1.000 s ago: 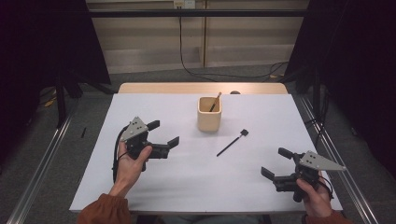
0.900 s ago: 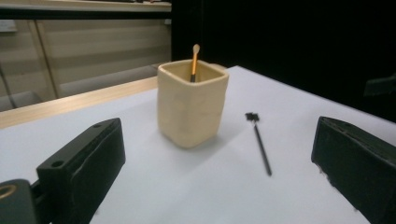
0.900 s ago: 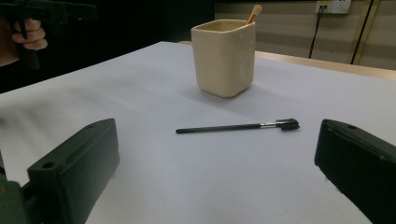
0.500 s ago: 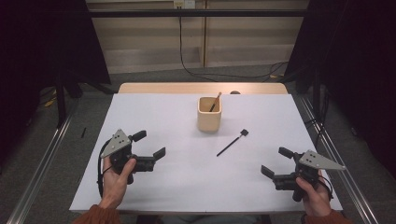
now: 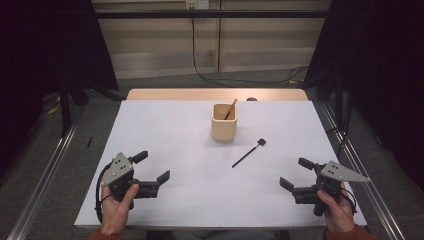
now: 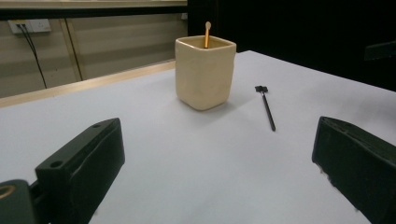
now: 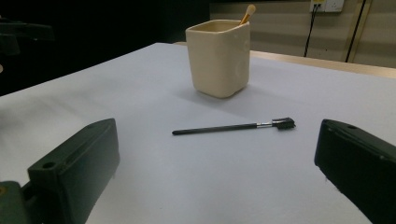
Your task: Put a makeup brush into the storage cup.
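A cream square cup (image 5: 224,122) (image 6: 204,72) (image 7: 219,57) stands near the middle back of the white table (image 5: 165,130), with a wooden-handled stick (image 5: 230,108) (image 6: 207,33) (image 7: 247,13) leaning inside it. A thin black brush (image 5: 248,153) (image 6: 266,107) (image 7: 233,126) lies flat on the table to the cup's front right. My left gripper (image 5: 152,168) (image 6: 215,177) rests at the front left, open and empty. At the front right, my right gripper (image 5: 296,173) (image 7: 217,179) is open and empty too, its jaws pointing toward the brush.
The table's wooden back edge (image 5: 200,94) runs behind the cup. Cables (image 5: 210,77) lie on the floor beyond. Metal rails (image 5: 40,175) flank the table on both sides.
My left gripper has drawn back toward the front left corner of the table and come lower. The right gripper, the cup and the brush have stayed put.
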The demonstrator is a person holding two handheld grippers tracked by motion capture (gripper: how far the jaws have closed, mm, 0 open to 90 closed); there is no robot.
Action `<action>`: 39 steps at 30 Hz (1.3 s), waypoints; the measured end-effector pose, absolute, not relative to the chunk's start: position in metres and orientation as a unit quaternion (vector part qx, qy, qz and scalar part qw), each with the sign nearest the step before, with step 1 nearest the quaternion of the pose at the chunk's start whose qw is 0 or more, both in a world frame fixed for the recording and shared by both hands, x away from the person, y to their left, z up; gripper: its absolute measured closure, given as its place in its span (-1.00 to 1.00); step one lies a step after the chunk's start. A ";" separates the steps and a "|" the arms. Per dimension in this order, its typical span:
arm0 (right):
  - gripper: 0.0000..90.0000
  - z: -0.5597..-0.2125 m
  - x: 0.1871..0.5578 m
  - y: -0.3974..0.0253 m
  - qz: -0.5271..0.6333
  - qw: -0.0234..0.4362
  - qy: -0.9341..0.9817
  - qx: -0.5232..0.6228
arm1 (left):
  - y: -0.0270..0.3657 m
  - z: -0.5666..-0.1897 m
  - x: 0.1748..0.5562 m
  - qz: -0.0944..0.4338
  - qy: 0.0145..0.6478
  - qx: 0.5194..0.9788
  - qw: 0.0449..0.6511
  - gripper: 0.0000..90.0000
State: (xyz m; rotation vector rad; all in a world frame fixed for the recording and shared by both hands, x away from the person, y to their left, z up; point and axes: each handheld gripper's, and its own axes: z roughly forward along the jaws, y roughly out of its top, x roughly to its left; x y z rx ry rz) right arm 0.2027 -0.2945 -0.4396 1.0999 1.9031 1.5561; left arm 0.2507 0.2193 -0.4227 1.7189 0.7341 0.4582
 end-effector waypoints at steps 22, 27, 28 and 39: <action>-0.98 -0.438 0.203 -0.291 0.563 0.222 0.698 0.382 | 0.227 -0.433 0.243 0.192 0.328 0.731 0.566 -0.95; -0.98 -0.437 0.209 -0.291 0.560 0.220 0.704 0.377 | 0.226 -0.433 0.243 0.195 0.332 0.732 0.562 -0.95; -0.98 -0.437 0.211 -0.291 0.560 0.221 0.704 0.377 | 0.226 -0.432 0.244 0.197 0.329 0.733 0.562 -0.95; -0.95 -0.420 0.228 -0.290 0.559 0.228 0.705 0.373 | 0.233 -0.431 0.234 0.198 0.335 0.732 0.560 -0.95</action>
